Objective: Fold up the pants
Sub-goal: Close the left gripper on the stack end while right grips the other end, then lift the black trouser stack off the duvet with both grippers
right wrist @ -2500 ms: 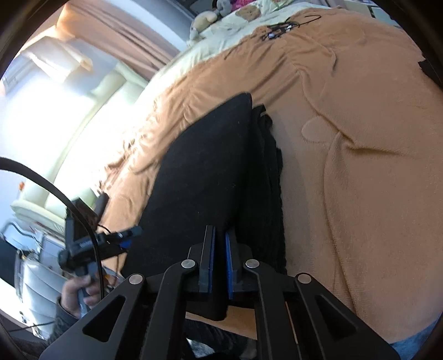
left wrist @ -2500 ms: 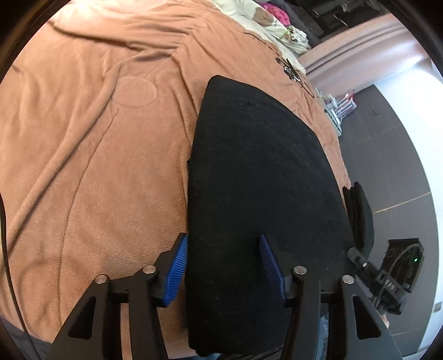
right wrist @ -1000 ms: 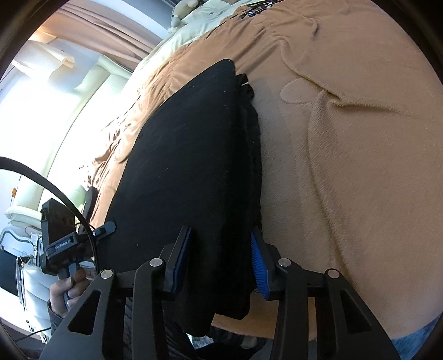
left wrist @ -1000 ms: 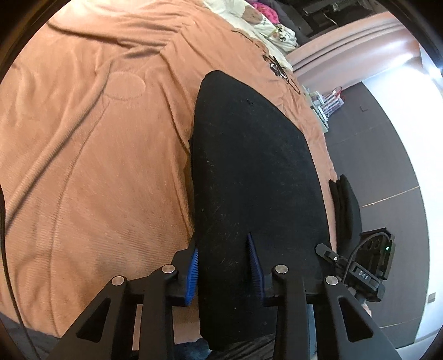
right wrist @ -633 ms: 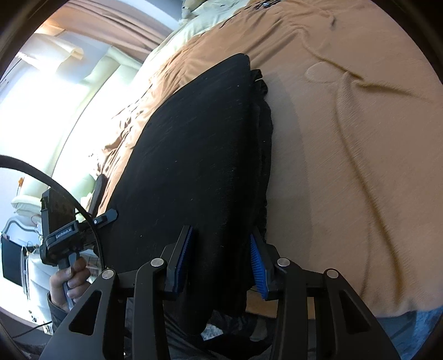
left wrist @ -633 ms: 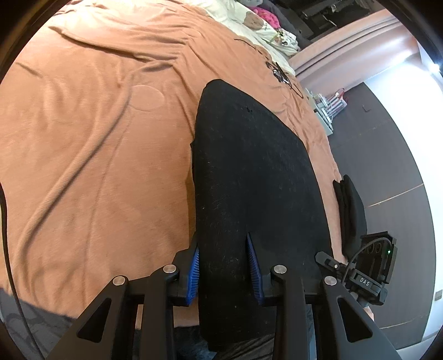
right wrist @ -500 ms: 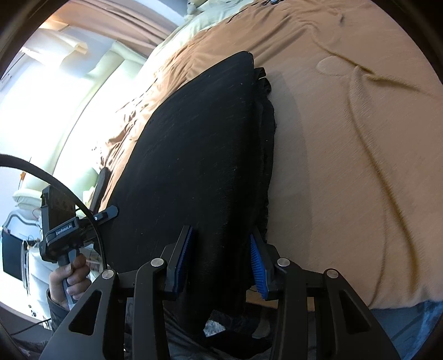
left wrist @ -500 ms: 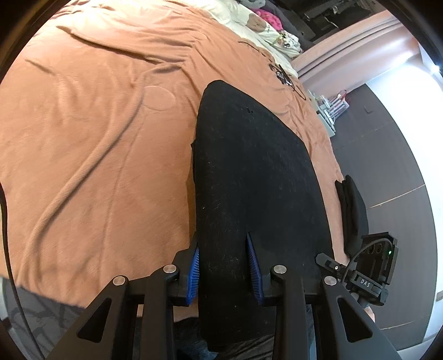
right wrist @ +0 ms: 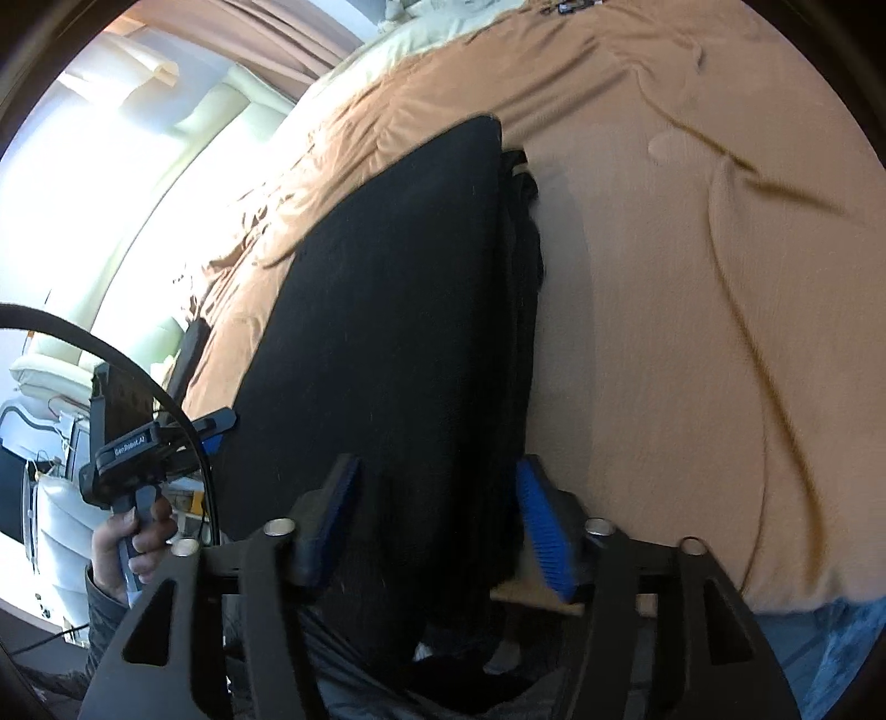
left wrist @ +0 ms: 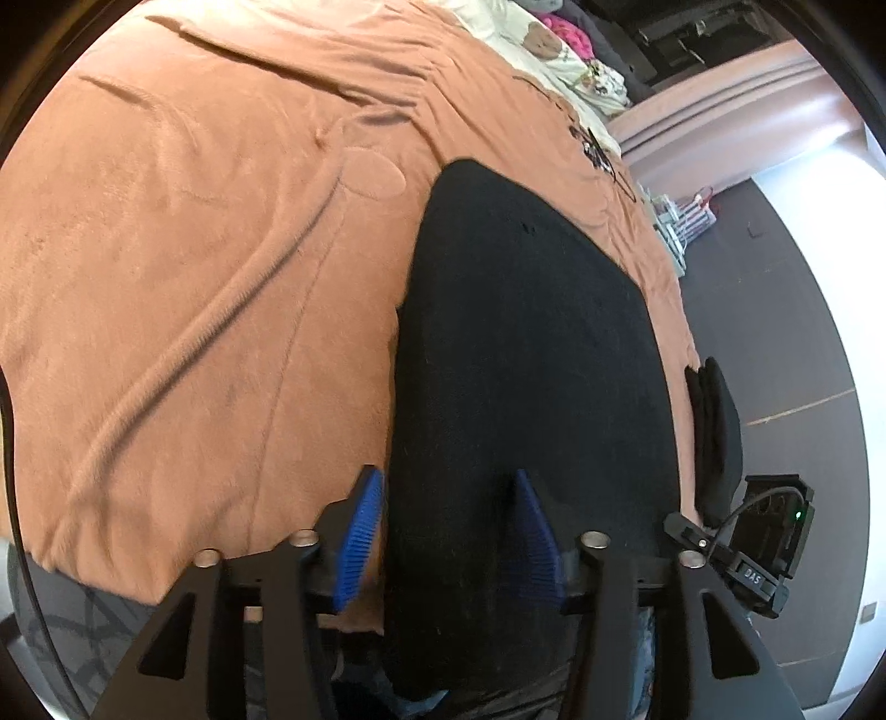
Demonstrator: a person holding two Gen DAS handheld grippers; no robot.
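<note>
I judge the fold nearly complete: black fabric pants lie lengthwise at frame centre on the orange bed blanket. Left tongs and right tongs both stand apart, straddling the near hem; next I must grip it.

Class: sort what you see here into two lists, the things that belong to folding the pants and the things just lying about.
Part of the job:
pants
left gripper
right gripper
blanket they lie on

Just lying about:
small dark bundle at the bed edge
pillows at the far end
black tangle on the blanket

Black pants, orange-brown blanket
</note>
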